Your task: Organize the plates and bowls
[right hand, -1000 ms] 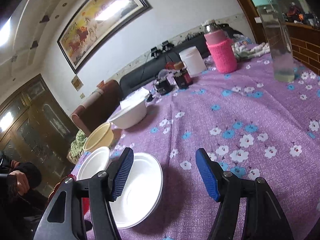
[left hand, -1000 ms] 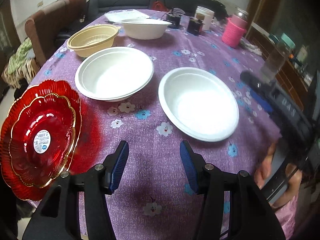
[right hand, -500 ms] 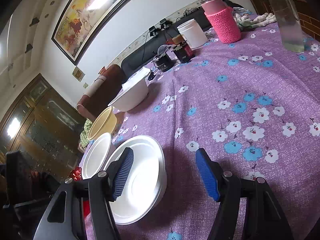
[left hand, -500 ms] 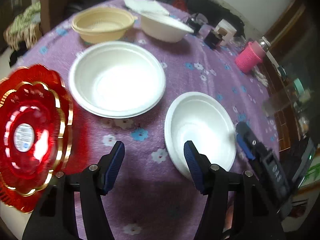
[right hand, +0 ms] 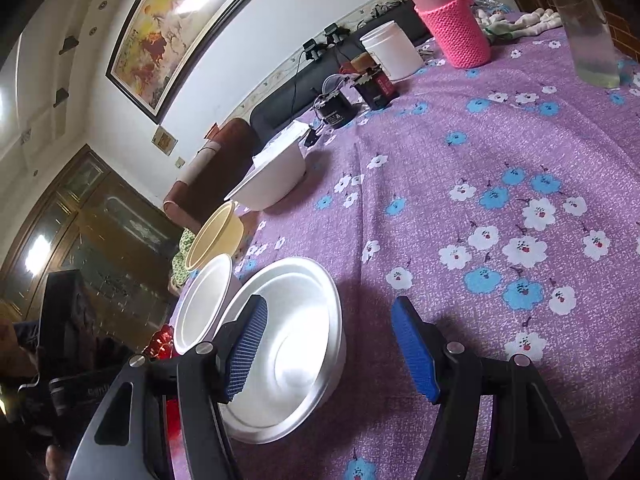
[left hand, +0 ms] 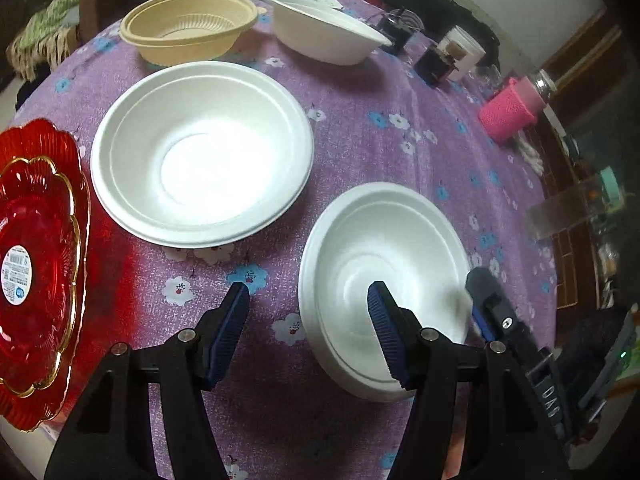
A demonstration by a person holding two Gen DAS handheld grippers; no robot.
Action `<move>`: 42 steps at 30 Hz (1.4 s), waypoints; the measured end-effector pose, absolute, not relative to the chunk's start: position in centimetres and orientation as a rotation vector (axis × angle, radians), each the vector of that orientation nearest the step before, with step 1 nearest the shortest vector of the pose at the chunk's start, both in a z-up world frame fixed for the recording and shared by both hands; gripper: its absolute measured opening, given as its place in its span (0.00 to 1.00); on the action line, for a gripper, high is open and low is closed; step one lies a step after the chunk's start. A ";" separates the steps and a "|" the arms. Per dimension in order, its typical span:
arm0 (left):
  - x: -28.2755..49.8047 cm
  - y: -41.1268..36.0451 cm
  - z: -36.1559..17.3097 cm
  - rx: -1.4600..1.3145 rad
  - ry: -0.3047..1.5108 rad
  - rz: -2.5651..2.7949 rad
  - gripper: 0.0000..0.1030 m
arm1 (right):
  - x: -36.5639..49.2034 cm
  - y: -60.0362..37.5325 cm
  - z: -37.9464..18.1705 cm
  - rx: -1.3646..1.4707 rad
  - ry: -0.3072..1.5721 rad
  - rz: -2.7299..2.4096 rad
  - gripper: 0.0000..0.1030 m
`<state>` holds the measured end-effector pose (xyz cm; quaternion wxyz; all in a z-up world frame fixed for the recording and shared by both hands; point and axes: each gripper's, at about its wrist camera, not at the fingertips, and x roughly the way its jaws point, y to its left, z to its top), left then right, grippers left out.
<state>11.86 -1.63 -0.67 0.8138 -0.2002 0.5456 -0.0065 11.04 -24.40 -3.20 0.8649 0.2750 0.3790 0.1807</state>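
Note:
A small white foam bowl (left hand: 384, 272) sits on the purple flowered tablecloth (left hand: 360, 148) near the table's edge. My left gripper (left hand: 308, 300) is open just above it. Its right finger overlaps the bowl's inside and the bowl's left rim lies between the jaws, with no pad pressing. My right gripper (right hand: 328, 320) is open too, hovering over the right rim of the same bowl (right hand: 296, 360). One of its fingers (left hand: 486, 296) shows by the bowl's right rim. A wider white bowl (left hand: 200, 160) lies to the left, and red glass plates (left hand: 36, 264) are stacked at the table's left edge.
At the back stand a tan bowl (left hand: 188, 32) and another white bowl (left hand: 324, 32). Right of them are dark jars (left hand: 434, 64), a white jar (left hand: 464, 52), a pink-sleeved flask (left hand: 508, 112) and a clear bottle (left hand: 576, 208). A sofa (right hand: 320, 72) lies beyond the table.
My left gripper has moved right toward the small white bowl, rolled, and its jaws have widened. My right gripper has sunk closer to the bowl's right rim.

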 end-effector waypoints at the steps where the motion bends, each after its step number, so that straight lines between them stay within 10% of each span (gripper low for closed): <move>1: 11.9 -1.7 -0.6 -0.422 1.159 -0.012 0.59 | 11.1 -24.3 -3.2 0.575 0.798 0.382 0.64; 6: 12.2 -2.7 -0.6 -0.378 1.153 -0.004 0.58 | 11.3 -24.1 -3.4 0.568 0.816 0.391 0.58; 20: 12.5 -3.1 -1.1 -0.341 1.148 -0.006 0.09 | 12.0 -23.6 -4.6 0.549 0.887 0.367 0.21; 24: 12.6 -3.5 -1.1 -0.322 1.147 -0.015 0.07 | 12.3 -23.3 -5.0 0.541 0.908 0.373 0.09; 42: 12.1 -3.8 -0.8 -0.283 1.128 -0.060 0.08 | 11.2 -23.8 -4.4 0.541 0.870 0.350 0.08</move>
